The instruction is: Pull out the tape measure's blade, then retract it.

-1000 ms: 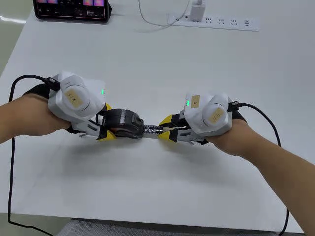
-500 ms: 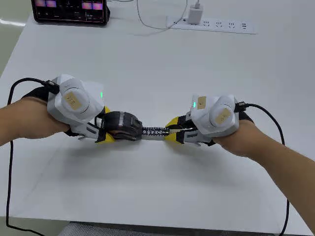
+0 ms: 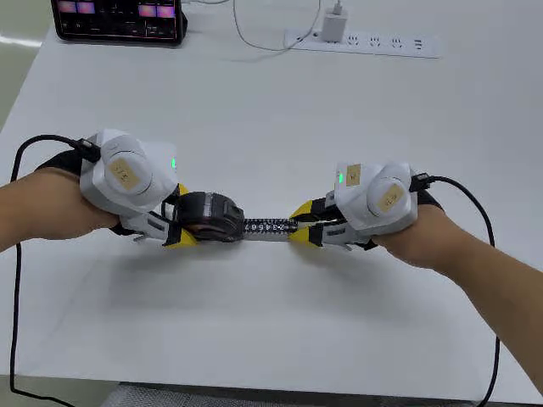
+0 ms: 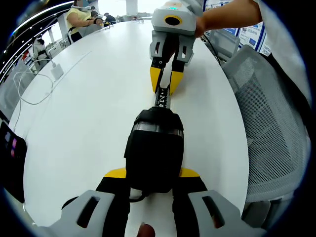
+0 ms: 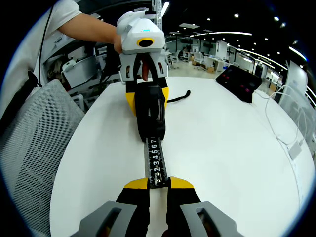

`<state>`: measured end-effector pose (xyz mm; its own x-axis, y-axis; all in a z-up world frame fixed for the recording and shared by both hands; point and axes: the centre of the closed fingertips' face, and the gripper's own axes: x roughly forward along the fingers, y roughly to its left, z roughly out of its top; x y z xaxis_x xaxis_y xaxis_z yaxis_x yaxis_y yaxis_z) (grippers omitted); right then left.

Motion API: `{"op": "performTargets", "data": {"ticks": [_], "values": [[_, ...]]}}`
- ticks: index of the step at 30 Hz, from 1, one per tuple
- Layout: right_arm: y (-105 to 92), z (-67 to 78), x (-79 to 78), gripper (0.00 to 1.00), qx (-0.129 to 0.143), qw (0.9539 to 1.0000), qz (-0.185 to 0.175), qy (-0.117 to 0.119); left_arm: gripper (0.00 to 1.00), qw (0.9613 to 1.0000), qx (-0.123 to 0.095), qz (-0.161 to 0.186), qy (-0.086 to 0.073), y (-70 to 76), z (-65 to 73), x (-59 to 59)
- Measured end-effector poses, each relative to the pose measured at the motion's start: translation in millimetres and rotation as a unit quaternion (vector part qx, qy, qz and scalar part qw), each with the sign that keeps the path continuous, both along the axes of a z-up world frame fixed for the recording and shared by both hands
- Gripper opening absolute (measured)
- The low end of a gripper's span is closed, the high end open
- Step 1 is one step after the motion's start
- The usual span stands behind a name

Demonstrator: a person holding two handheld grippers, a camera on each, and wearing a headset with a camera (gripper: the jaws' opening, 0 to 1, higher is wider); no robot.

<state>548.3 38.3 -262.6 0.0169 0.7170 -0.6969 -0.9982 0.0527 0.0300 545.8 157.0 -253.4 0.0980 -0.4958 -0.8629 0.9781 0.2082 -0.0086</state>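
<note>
The tape (image 3: 210,217) sits toward the near side of the white table (image 3: 280,119). Its black case (image 4: 154,148) is clamped between the yellow-tipped jaws of the left gripper (image 3: 181,214), one jaw on each flat side. A short run of blade (image 3: 270,227) with numbered marks comes out of the case and runs straight across to the right gripper (image 3: 299,225). That gripper's jaws are pinched together on the blade's end. In the right gripper view the blade lies flat just above the tabletop, in line with both grippers, which face each other. Black cables (image 3: 15,288) trail from the grippers off the near edge. At the far edge lie a white power strip (image 3: 382,41) with a charger (image 3: 337,21) plugged in, and a dark screen (image 3: 119,17) at the far left corner. A grey mesh chair (image 4: 266,123) stands beside the table.
</note>
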Motion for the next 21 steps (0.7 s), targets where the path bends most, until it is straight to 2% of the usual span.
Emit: {"op": "performTargets", "data": {"ticks": [21], "values": [[-22.2, -1.1, 3.2, 0.07, -0.015, 0.9999, -0.002, -0.005, 0.28, 1.0000, 0.000, 0.000, -0.001, -1.0, 0.2, -0.2]]}}
